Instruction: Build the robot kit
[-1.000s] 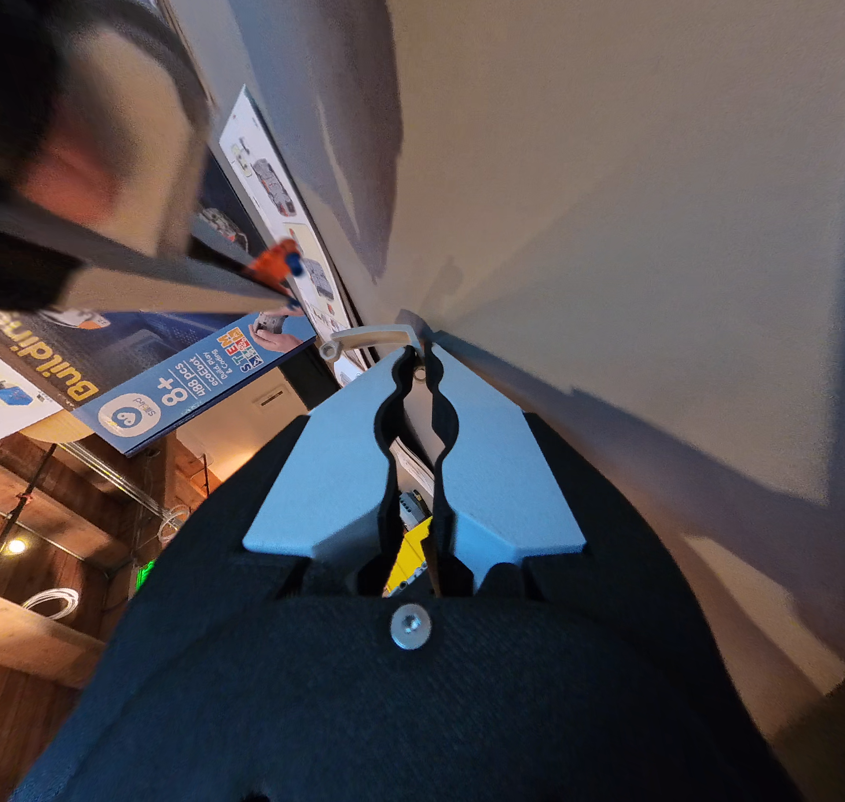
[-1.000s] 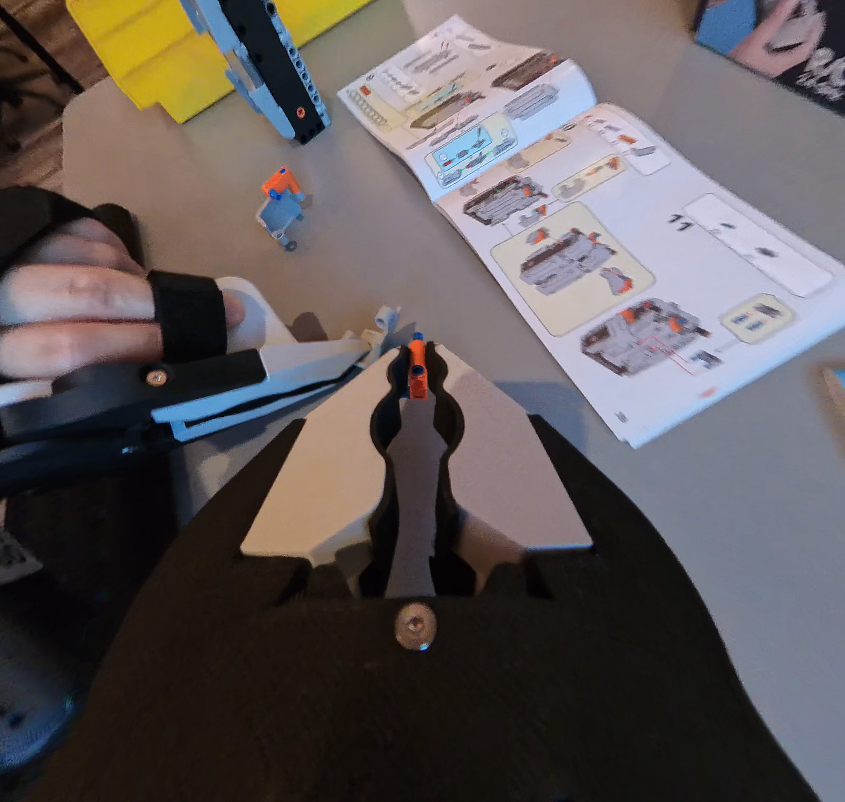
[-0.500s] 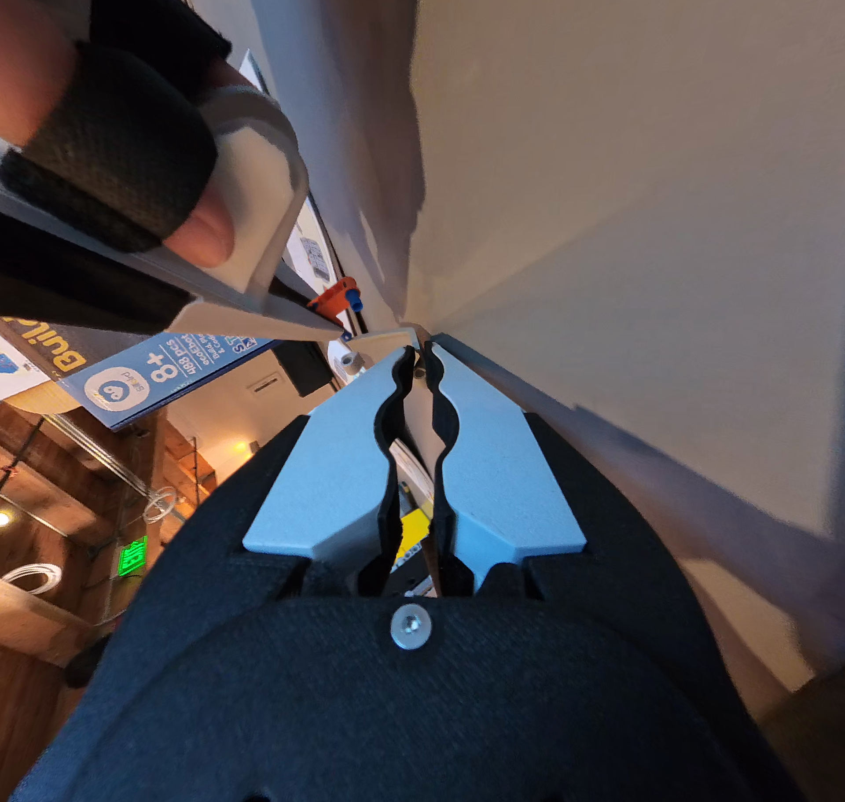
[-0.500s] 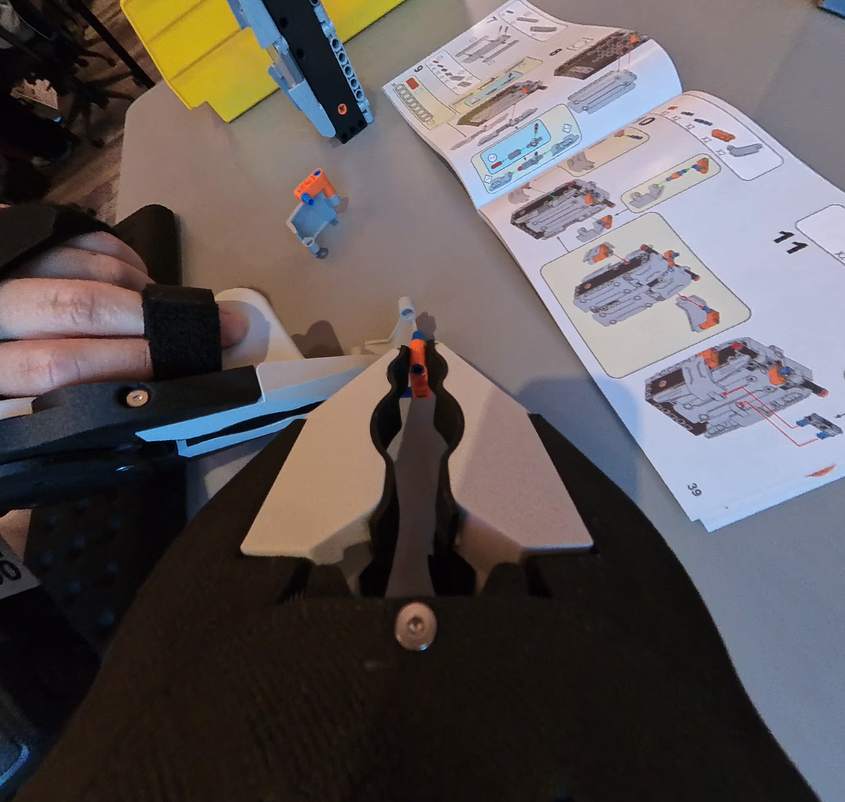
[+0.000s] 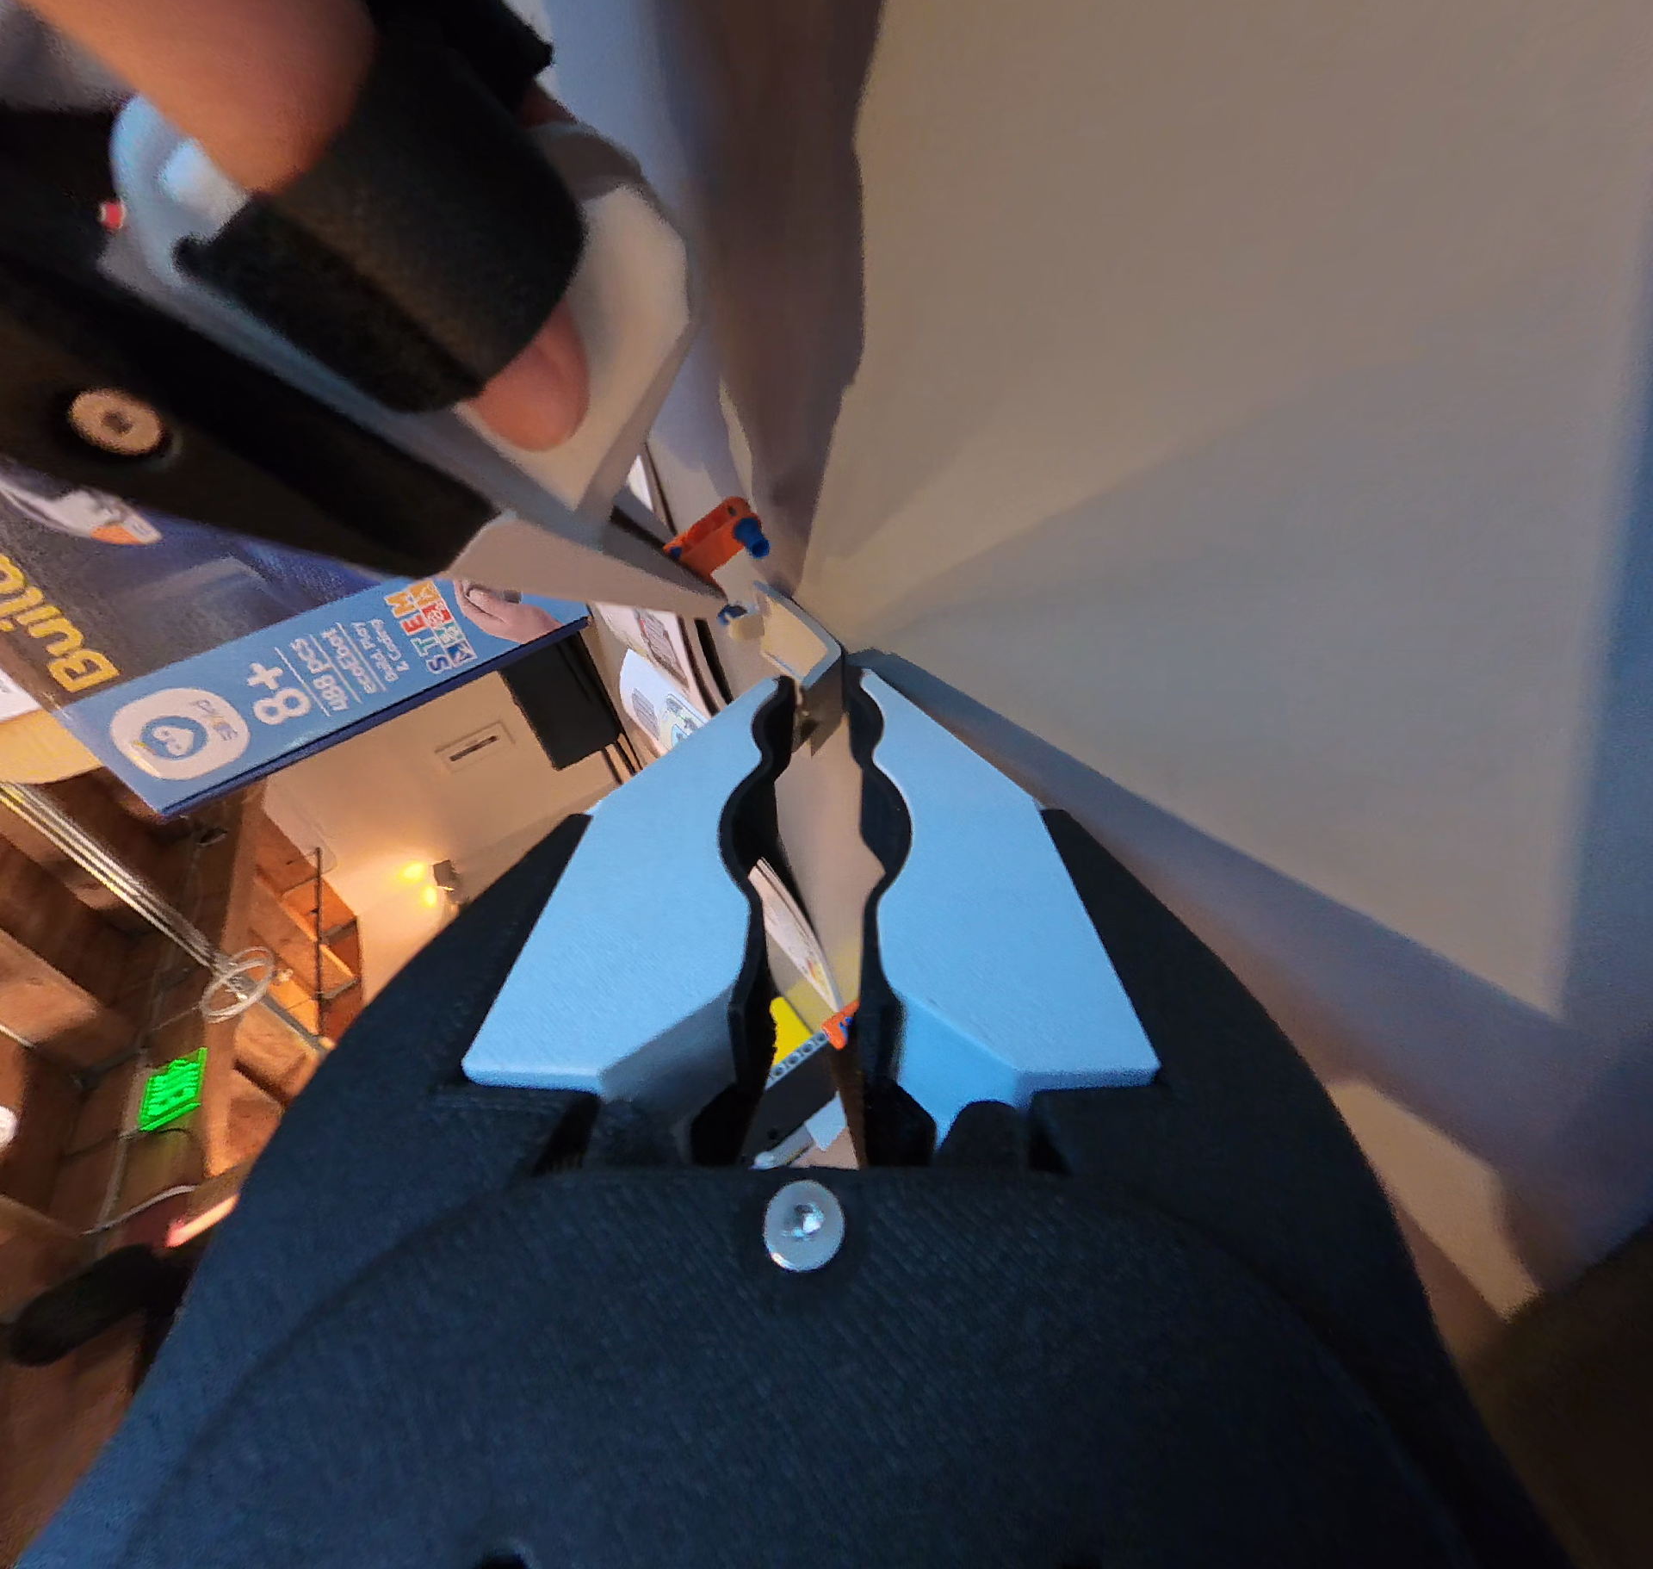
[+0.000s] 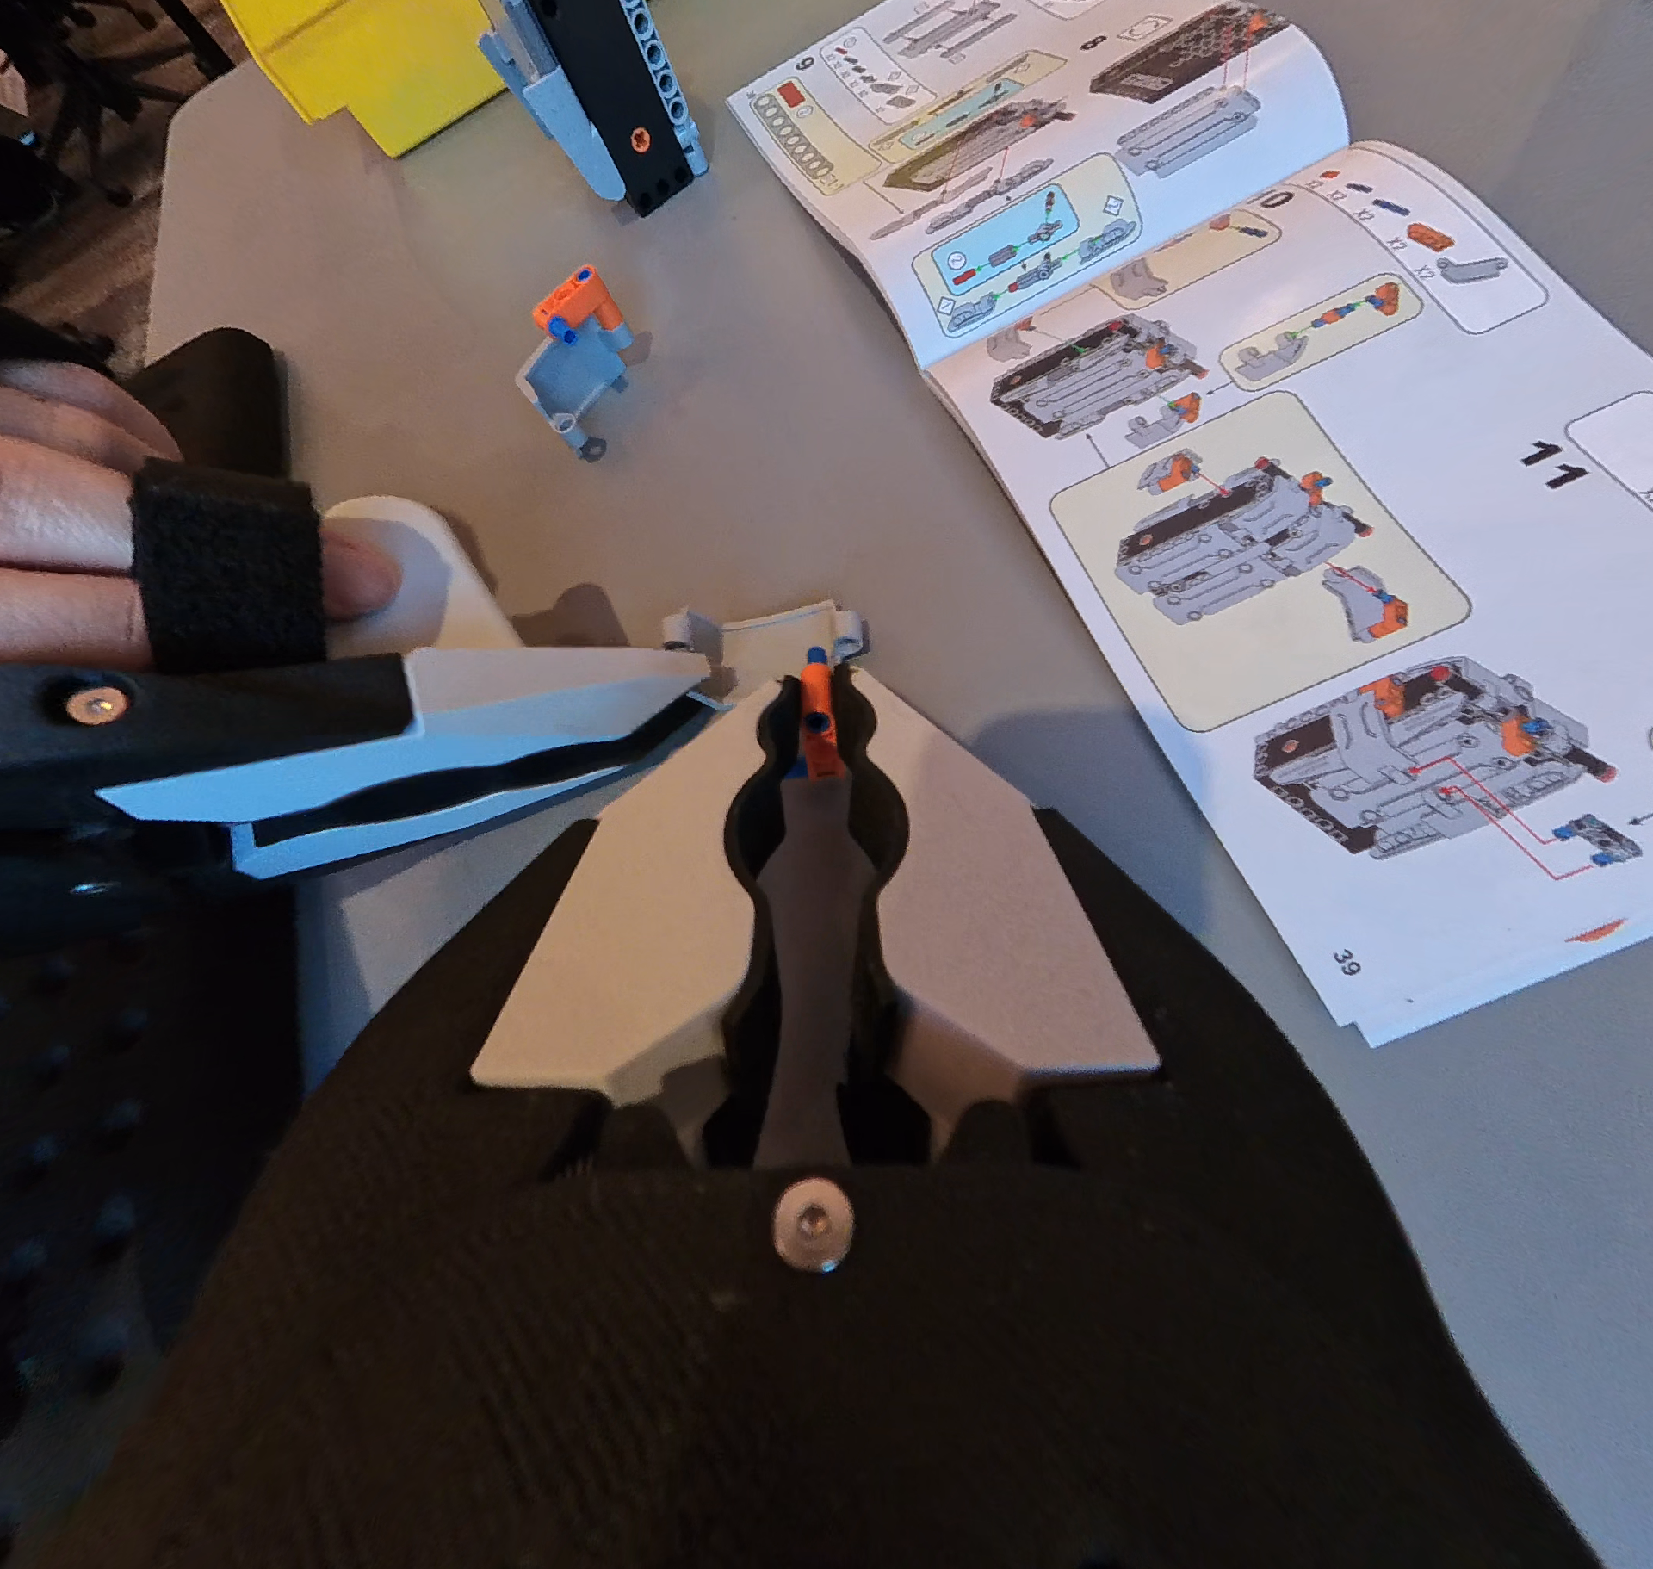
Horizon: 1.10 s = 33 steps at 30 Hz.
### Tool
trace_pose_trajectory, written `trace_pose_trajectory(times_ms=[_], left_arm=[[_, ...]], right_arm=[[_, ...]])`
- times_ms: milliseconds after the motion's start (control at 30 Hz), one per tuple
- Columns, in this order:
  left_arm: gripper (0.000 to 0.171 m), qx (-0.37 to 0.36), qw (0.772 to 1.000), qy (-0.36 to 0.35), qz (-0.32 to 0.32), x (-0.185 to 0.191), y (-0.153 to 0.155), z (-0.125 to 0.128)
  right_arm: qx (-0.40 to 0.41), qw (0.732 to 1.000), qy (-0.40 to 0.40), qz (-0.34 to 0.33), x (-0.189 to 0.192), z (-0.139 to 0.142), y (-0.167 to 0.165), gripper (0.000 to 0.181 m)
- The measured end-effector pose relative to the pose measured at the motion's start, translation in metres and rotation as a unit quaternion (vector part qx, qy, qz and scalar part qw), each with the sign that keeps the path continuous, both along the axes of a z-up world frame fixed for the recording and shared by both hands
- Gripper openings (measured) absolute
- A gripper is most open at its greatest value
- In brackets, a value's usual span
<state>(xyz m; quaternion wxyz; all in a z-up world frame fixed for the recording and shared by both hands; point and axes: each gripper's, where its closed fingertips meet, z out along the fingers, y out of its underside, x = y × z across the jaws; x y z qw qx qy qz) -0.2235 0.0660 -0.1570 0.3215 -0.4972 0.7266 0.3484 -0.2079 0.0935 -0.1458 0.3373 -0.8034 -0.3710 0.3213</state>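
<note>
Two grippers meet over a grey table (image 6: 805, 470), each with its jaws drawn almost together on a small building-toy part. The right gripper (image 6: 816, 692) pinches an orange connector with blue pins (image 6: 818, 725) upright between its tips. The left gripper (image 5: 818, 685) comes in from the left side of the right wrist view and clamps a pale grey curved piece (image 6: 778, 631) that lies just ahead of the orange connector, close to it; whether the two parts touch cannot be told. In the left wrist view that same pale piece (image 5: 792, 636) sticks out from between the nearly closed fingers.

Printed matter lies about the table. An open instruction booklet (image 6: 1252, 452) to the right shows step diagrams, step numbers and a page number. A blue box (image 5: 295, 685), seen in the left wrist view, bears a round logo, an age mark, a piece count and a multicoloured badge.

One yellow bin (image 6: 358, 32) stands at the far edge of the table; its contents are out of sight. A black and grey beam assembly (image 6: 599, 68) rises in front of it, and a small grey and orange sub-assembly (image 6: 577, 354) rests on the table between the bin and the grippers.
</note>
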Motion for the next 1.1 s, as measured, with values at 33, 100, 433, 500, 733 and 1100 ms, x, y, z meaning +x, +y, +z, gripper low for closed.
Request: trace_pose_trajectory(times_ms=[33,100,433,500,733,1100], left_arm=[[0.014,-0.006,1.000,-0.010,0.002,0.001,-0.002,0.002],[0.021,-0.030,0.999,-0.038,0.006,0.002,-0.009,0.006],[0.031,-0.295,0.844,-0.449,-0.014,0.012,-0.003,0.108],[0.028,-0.355,0.815,-0.457,-0.008,0.011,0.017,0.096],[0.025,-0.498,0.806,-0.319,0.025,0.014,0.027,0.026],[0.017,-0.515,0.813,-0.270,0.014,0.012,0.033,0.004]], right_arm=[[0.000,1.000,0.001,0.000,0.000,0.000,0.000,0.007],[0.002,1.000,0.002,-0.003,0.002,0.002,0.000,0.007],[0.031,0.997,0.040,-0.059,0.043,0.029,0.016,0.007],[0.034,0.995,0.054,-0.073,0.052,0.035,0.020,0.007],[0.041,0.995,0.052,-0.079,0.066,0.035,0.015,0.007],[0.052,0.996,0.039,-0.065,0.067,0.038,0.013,0.007]])
